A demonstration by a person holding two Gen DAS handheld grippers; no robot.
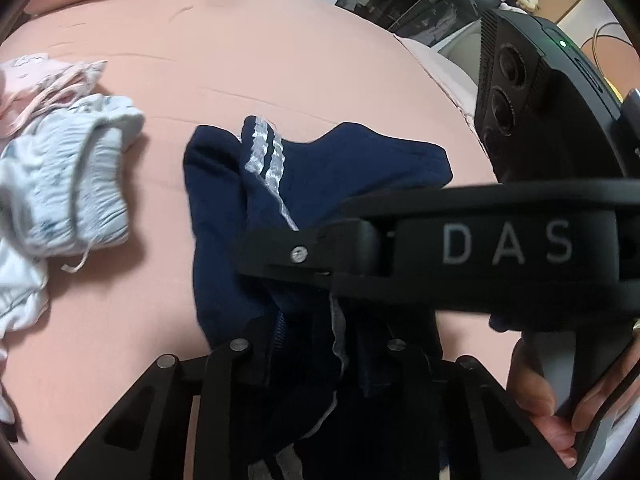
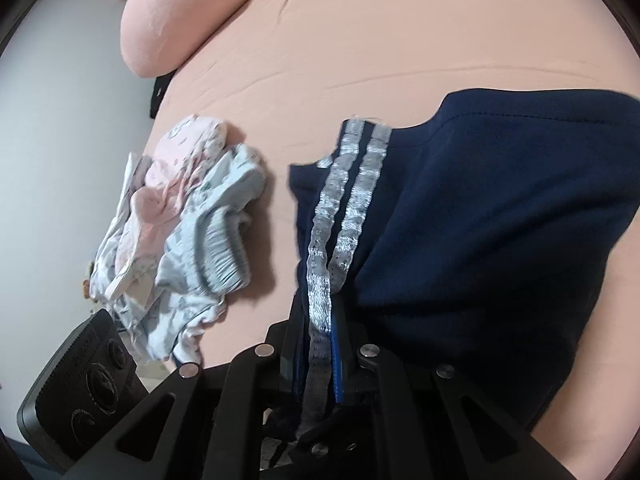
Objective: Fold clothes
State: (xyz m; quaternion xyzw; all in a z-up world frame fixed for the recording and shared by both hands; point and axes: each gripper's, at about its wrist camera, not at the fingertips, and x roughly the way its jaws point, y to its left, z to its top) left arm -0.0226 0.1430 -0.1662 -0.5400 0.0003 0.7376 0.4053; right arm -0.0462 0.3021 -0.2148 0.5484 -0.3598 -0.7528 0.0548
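- Left wrist view: the navy garment (image 1: 224,216) with 2 silver stripes lies bunched on the pink bedsheet (image 1: 240,48) in the middle of the frame, and its near end runs down into the left gripper (image 1: 320,364) at the bottom centre.
- The left gripper is clamped on that navy cloth; dark fabric and a grey-white edge fill the narrow space between its black fingers.
- The right gripper (image 1: 280,256) crosses in from the right edge of the frame as a black bar marked "DAS", and its tip sits on the navy fabric in the centre.
- A hand (image 1: 560,400) grips the handle at the lower right.
- A pale blue crumpled garment (image 1: 68,184) lies at the left of the frame, touching a pink printed one (image 1: 44,80) at the upper left, apart from the navy piece.
- Right wrist view: the navy garment (image 2: 480,220) fills the right half of the frame, draped over the sheet (image 2: 380,32).
- The silver stripes (image 2: 340,216) run from the middle of the frame down into the right gripper (image 2: 320,364) at the bottom centre, which is pinched on the striped edge.
- The pile of pale blue and pink clothes (image 2: 188,220) sits at the centre left, near the sheet's edge.
- A pink pillow (image 2: 180,12) lies at the upper left.
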